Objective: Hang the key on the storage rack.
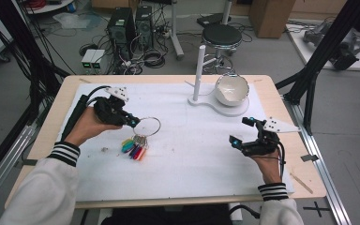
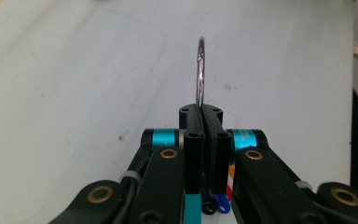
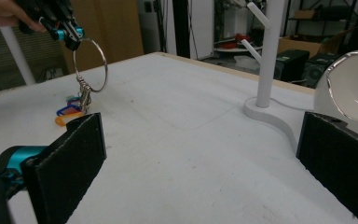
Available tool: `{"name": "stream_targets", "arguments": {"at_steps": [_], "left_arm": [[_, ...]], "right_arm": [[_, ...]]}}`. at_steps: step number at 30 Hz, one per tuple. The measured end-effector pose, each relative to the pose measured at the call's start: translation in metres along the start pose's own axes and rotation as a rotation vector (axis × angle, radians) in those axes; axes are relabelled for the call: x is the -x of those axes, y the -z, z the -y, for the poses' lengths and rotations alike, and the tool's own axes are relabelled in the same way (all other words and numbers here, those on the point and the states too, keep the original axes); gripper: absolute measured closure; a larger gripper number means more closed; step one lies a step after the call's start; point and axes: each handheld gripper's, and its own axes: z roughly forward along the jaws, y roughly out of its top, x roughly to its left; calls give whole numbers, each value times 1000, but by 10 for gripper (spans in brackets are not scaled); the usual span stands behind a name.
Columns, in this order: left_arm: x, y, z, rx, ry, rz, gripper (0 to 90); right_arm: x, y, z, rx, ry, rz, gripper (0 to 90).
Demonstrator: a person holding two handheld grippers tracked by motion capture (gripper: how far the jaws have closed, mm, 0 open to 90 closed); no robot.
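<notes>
High view: white sheet covers worktop (image 1: 178, 185). Left hand-held gripper (image 1: 132, 120) pinches metal key ring (image 1: 148, 126); coloured tags (image 1: 134, 149) hang from ring down onto sheet. White stand (image 1: 199, 75) with peg, far centre; white bowl (image 1: 232, 90) on its base, contents not clear. Right hand-held gripper (image 1: 242, 132) near right edge, jaws spread, nothing between.

Left gripper view: jaws pressed together on ring (image 2: 200, 70), seen edge-on, upright.

Right gripper view: pads wide apart; ring (image 3: 92, 64) and tags (image 3: 70, 112) far left, stand (image 3: 271, 51) and bowl (image 3: 354, 88) right.
</notes>
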Motion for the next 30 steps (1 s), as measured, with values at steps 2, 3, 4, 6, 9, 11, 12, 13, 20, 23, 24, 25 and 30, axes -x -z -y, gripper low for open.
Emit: {"name": "stream_targets", "arguments": {"at_steps": [2,3,4,6,9,11,12,13,20,23,24,25,30], "left_arm": [[1,-1,-1,34,-8,17,873],[2,-1,-1,48,-8,19,873],[2,-2,-2,59,-7,24,873],[2,-3,-2,81,-5,29,873],[3,-5,-3,113,-5,37,873],[4,-6,-5,130,-15,45,874],[4,-7,-5,145,-9,55,874],[4,-8,-6,156,-11,59,873],[5,-13,-9,226,-19,115,873],[6,-14,-12,257,-28,127,873],[7,-15,-13,267,-30,133,873],[8,-16,-14,272,-36,137,873],[11,-20,-18,290,-51,159,873]], "right_arm": [[0,-2,-3,-12,-2,-12,9],[0,-4,-6,-17,12,-21,9],[0,-6,-9,-29,16,-28,8],[-1,-12,-18,-55,25,-54,9],[-1,-16,-23,-62,37,-76,9],[-2,-20,-28,-74,53,-88,9],[-3,-22,-31,-80,60,-90,9],[-3,-26,-35,-86,71,-105,9],[-4,-45,-47,-130,82,-161,9],[-5,-51,-50,-141,84,-181,8],[-6,-57,-54,-154,86,-197,8],[-6,-57,-54,-154,86,-197,8],[-13,-74,-67,-167,125,-262,9]]}}
